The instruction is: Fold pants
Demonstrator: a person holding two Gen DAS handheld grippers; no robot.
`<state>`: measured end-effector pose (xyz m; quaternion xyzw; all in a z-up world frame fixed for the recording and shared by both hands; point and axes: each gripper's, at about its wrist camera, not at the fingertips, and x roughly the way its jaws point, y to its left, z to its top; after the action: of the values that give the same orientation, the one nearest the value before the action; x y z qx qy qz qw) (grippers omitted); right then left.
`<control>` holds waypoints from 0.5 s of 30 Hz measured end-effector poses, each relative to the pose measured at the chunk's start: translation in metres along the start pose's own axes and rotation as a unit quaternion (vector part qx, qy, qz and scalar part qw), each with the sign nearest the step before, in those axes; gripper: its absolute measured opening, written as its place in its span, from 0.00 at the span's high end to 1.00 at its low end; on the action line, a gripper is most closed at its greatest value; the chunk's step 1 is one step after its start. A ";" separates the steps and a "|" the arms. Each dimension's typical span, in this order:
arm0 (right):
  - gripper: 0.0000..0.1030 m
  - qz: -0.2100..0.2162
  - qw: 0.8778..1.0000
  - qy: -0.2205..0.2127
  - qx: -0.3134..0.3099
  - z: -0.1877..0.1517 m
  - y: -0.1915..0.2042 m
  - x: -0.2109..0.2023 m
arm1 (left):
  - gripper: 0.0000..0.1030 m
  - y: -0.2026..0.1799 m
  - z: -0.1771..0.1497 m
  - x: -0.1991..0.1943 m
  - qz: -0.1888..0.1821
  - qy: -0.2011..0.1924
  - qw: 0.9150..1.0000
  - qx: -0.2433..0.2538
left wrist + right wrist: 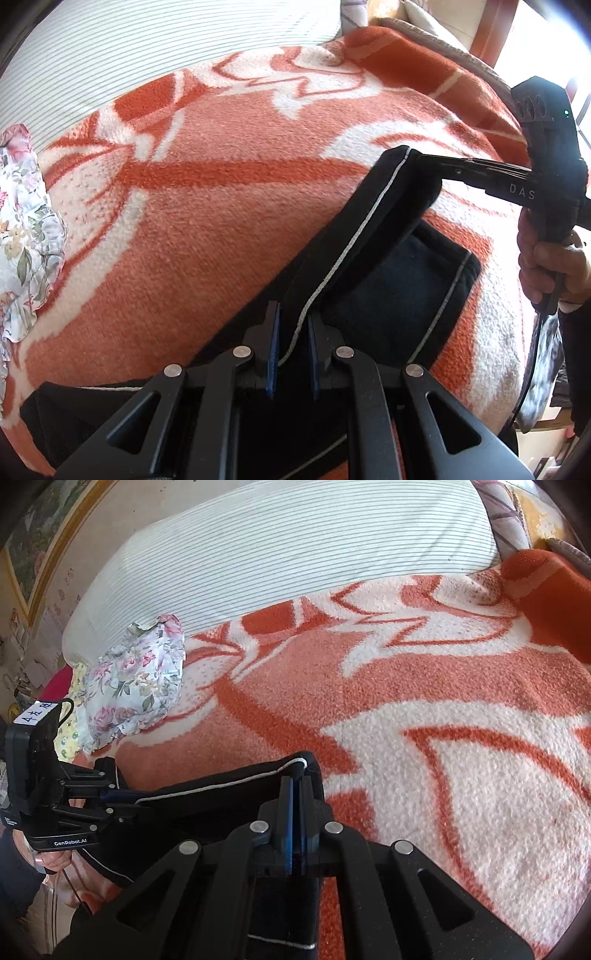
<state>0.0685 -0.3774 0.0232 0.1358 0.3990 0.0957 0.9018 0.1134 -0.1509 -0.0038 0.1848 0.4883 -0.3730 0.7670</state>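
Both grippers on the black pants [388, 295], fabric lifted off the orange blanket [203, 240]. Left gripper [291, 332]: jaws slightly apart with the piped edge running between the pads; firm grip or loose, cannot tell. Right gripper [295, 794]: jaws together, clamped on the corner just ahead of the tips. Looks like mid-fold, top layer raised over a layer below. Laying down and smoothing not yet done. Floral cloth [136, 683] well off to the left.
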 end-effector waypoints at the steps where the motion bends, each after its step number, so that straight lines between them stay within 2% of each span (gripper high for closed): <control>1: 0.97 0.001 1.000 -0.003 0.000 -0.004 -0.001 -0.004 | 0.88 -0.005 -0.003 -0.001 0.004 -0.004 1.000 0.002; 10: 0.97 0.013 1.000 -0.007 0.027 -0.047 -0.005 -0.024 | 0.88 -0.032 -0.034 -0.008 0.001 -0.010 1.000 0.004; 15: 0.97 0.007 0.999 -0.020 0.029 -0.060 0.002 -0.042 | 0.88 -0.049 -0.045 -0.012 0.011 -0.015 1.000 0.025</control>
<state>-0.0042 -0.3776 0.0146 0.1666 0.3824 0.0879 0.9046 0.0463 -0.1493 -0.0099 0.2033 0.4650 -0.3789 0.7739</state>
